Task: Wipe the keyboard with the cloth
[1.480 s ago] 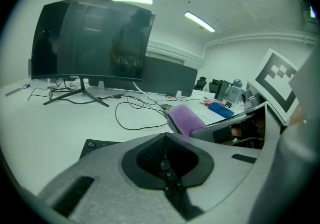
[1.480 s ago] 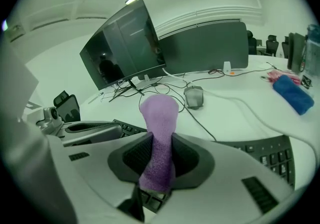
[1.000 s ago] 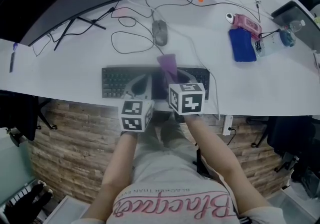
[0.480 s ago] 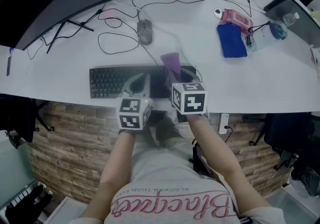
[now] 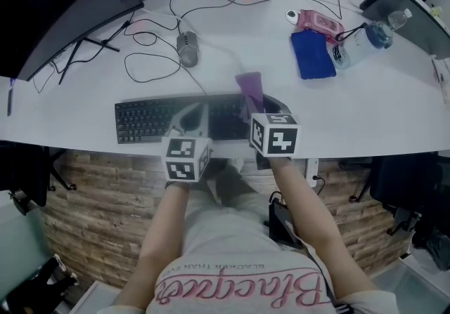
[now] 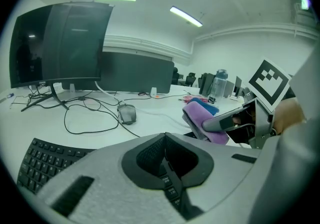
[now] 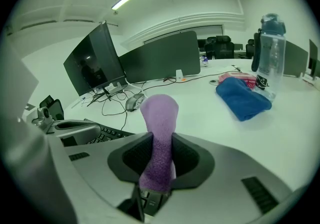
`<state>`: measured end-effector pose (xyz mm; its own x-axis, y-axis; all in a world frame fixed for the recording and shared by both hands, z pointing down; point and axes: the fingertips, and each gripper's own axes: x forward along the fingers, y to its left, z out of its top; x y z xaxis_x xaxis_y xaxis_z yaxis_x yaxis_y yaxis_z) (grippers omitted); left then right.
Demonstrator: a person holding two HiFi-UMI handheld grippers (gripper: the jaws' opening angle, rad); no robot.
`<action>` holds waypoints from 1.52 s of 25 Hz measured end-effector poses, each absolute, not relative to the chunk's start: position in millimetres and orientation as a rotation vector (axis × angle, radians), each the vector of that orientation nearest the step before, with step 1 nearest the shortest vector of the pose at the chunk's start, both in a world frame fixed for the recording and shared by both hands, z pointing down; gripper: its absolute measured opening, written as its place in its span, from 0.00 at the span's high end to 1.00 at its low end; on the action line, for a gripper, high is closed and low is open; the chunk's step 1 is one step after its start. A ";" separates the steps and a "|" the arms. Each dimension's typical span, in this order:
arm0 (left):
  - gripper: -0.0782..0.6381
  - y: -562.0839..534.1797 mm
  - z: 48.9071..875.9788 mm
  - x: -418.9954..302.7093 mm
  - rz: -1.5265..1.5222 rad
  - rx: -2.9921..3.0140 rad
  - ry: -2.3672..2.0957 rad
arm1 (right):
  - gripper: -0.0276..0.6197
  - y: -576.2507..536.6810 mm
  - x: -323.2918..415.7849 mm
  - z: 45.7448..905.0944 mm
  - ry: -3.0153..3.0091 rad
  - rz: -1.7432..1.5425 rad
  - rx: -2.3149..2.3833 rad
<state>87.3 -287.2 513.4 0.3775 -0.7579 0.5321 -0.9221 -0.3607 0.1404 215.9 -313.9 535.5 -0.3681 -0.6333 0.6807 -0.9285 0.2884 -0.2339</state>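
Observation:
A black keyboard (image 5: 144, 119) lies along the white desk's front edge. My right gripper (image 5: 251, 105) is shut on a purple cloth (image 5: 249, 89), which sticks up out of the jaws over the keyboard's right half. In the right gripper view the cloth (image 7: 159, 118) stands upright between the jaws, with keys (image 7: 102, 135) to the left. My left gripper (image 5: 195, 119) hovers over the keyboard's middle, shut with nothing in it. In the left gripper view its tips (image 6: 164, 138) meet, keys (image 6: 42, 160) show at lower left and the cloth (image 6: 202, 120) at right.
A grey mouse (image 5: 187, 48) and loose cables lie behind the keyboard. A monitor (image 5: 63, 10) stands at back left. A blue cloth (image 5: 312, 55), a pink item (image 5: 320, 22) and a water bottle (image 5: 365, 37) sit at back right.
My right gripper has carried the purple cloth to the right along the keyboard. The left gripper has also shifted a little right. The head view has swung, so the desk sits further left.

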 end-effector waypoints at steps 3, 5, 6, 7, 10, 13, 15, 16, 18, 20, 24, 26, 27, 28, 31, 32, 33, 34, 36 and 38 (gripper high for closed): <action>0.88 -289.0 510.3 93.0 0.530 2.232 -1.455 | 0.81 -317.4 238.5 534.5 -2.069 0.828 1.436; 0.88 -289.4 508.7 95.2 0.529 2.236 -1.457 | 0.81 -319.9 253.3 534.4 -2.047 0.821 1.463; 0.88 -289.3 508.1 96.0 0.530 2.237 -1.457 | 0.81 -320.9 259.8 534.4 -2.036 0.817 1.474; 0.88 -289.1 507.6 96.5 0.530 2.239 -1.458 | 0.81 -321.5 265.2 534.1 -2.026 0.807 1.481; 0.88 -287.8 505.1 96.4 0.528 2.245 -1.460 | 0.81 -320.2 272.9 528.2 -2.021 0.735 1.487; 0.88 -286.6 497.7 92.1 0.519 2.260 -1.467 | 0.81 -315.2 268.4 511.4 -2.047 0.676 1.494; 0.88 -285.8 490.5 87.6 0.509 2.273 -1.472 | 0.81 -311.6 263.9 494.9 -2.068 0.636 1.513; 0.88 -285.6 486.1 85.2 0.504 2.280 -1.474 | 0.81 -310.1 262.0 485.7 -2.077 0.618 1.527; 0.88 -285.2 476.2 79.6 0.491 2.298 -1.479 | 0.81 -307.4 258.4 467.3 -2.096 0.588 1.557; 0.88 -283.9 466.2 72.6 0.478 2.315 -1.486 | 0.81 -304.3 254.1 450.3 -2.115 0.573 1.585; 0.88 -280.0 448.8 54.6 0.451 2.338 -1.499 | 0.81 -297.0 238.7 422.8 -2.157 0.569 1.611; 0.88 -276.3 440.6 43.5 0.436 2.346 -1.502 | 0.81 -293.2 224.2 412.7 -2.185 0.563 1.600; 0.88 -273.6 437.0 37.4 0.429 2.348 -1.505 | 0.81 -291.1 215.5 408.5 -2.198 0.557 1.591; 0.88 -270.8 433.6 31.0 0.422 2.350 -1.509 | 0.81 -289.0 206.4 404.6 -2.211 0.550 1.582; 0.88 -264.0 424.2 11.0 0.401 2.353 -1.524 | 0.81 -282.2 177.0 392.9 -2.252 0.539 1.553; 0.88 -262.6 421.0 4.2 0.393 2.353 -1.530 | 0.81 -279.7 166.8 388.9 -2.267 0.537 1.544; 0.88 -261.3 417.6 -2.9 0.385 2.354 -1.537 | 0.81 -277.2 156.1 385.1 -2.283 0.536 1.532; 0.88 -259.9 414.2 -10.3 0.377 2.354 -1.545 | 0.81 -274.4 144.7 381.6 -2.299 0.536 1.517; 0.88 -256.9 408.1 -27.1 0.362 2.351 -1.564 | 0.81 -269.1 119.8 377.0 -2.332 0.541 1.476; 0.88 -253.2 404.5 -45.0 0.350 2.339 -1.585 | 0.81 -264.3 94.1 375.8 -2.364 0.543 1.429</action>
<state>-45.0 -253.2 404.5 0.3641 -0.8593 0.3592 -0.9307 -0.3507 0.1044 94.1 -264.3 375.8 -0.4453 -0.7683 0.4598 -0.8920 0.4256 -0.1526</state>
